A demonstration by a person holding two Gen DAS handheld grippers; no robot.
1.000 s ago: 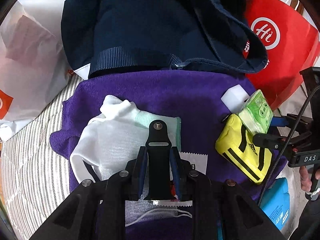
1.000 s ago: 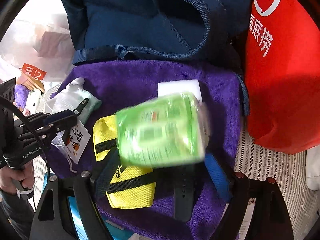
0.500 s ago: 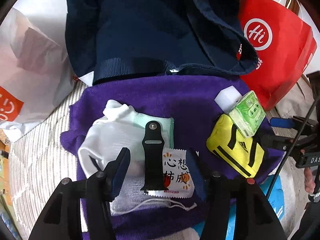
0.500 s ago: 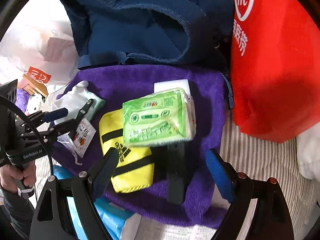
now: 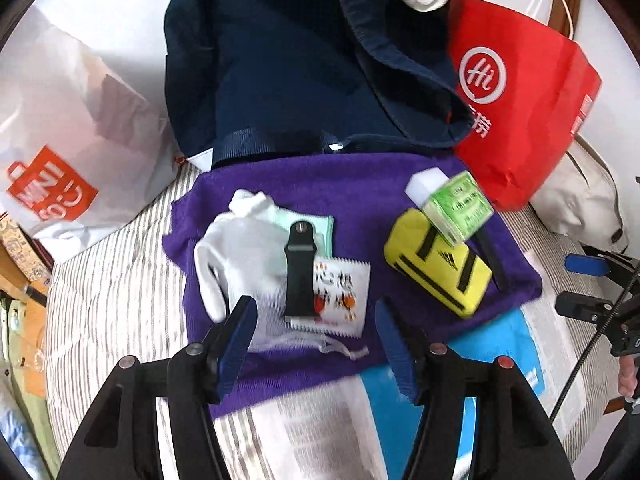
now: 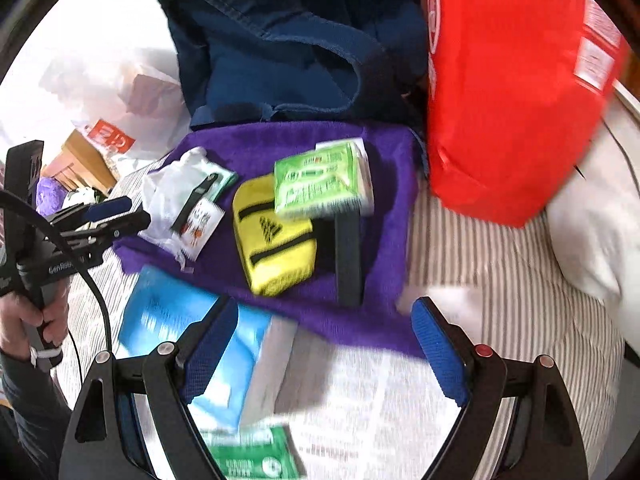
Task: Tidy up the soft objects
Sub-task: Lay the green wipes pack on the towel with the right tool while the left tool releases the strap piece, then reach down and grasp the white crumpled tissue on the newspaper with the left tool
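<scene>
Purple towel [image 5: 352,184] now carries the sorted pile. Black watch strap [image 5: 299,272] lies freed across the white sock [image 5: 236,256] and snack sachet [image 5: 340,292]; left gripper [image 5: 316,344] has let it go, jaws opening, nothing between. Green tissue pack [image 6: 316,180] sits dropped atop the yellow pouch [image 6: 276,240] (slightly tilted); right gripper [image 6: 324,356] spread wide, empty. Both placements look done; both hands free for whatever goes next.

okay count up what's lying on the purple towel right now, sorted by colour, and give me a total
On the purple towel:
White: 3, the mesh pouch, the printed sachet, the white block
Black: 2, one watch strap on the pouch, another watch strap beside the yellow pouch
Yellow: 1, the yellow pouch
Green: 1, the tissue pack on the yellow pouch
Total: 7
</scene>
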